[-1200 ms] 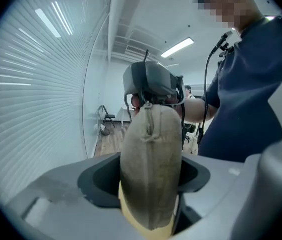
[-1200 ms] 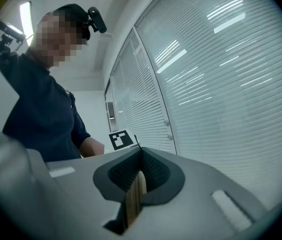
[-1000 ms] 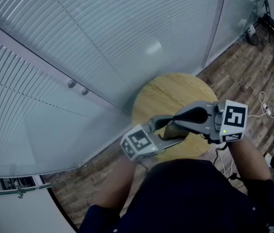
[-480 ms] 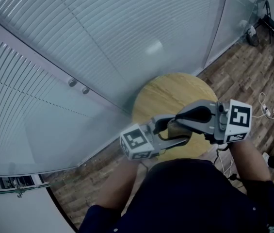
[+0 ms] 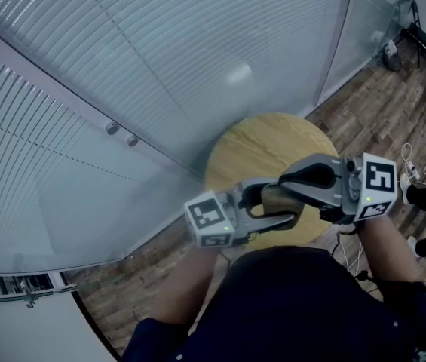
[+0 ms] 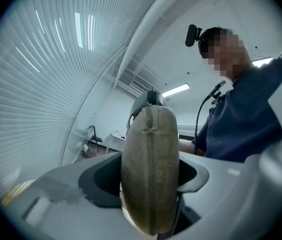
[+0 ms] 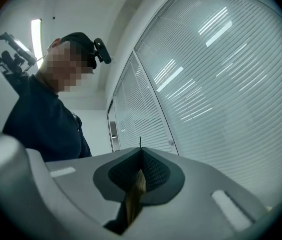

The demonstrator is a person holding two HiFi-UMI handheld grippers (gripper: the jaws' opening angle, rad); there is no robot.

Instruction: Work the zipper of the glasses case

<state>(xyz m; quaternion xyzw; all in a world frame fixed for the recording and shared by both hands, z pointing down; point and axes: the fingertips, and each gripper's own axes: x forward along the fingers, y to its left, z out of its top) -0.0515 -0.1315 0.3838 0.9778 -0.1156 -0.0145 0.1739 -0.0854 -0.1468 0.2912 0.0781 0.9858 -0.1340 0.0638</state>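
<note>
We are holding the tan glasses case (image 6: 149,164) clamped across its width in the left gripper (image 5: 284,200), over the near part of the round wooden table (image 5: 262,145), its long axis and seam running up toward the right gripper (image 7: 141,176), which is pinching a thin tan tab (image 7: 137,194), the slatted wall (image 5: 160,66) well apart.

Tan fabric glasses case (image 6: 149,169), edge-up, aloft
</note>
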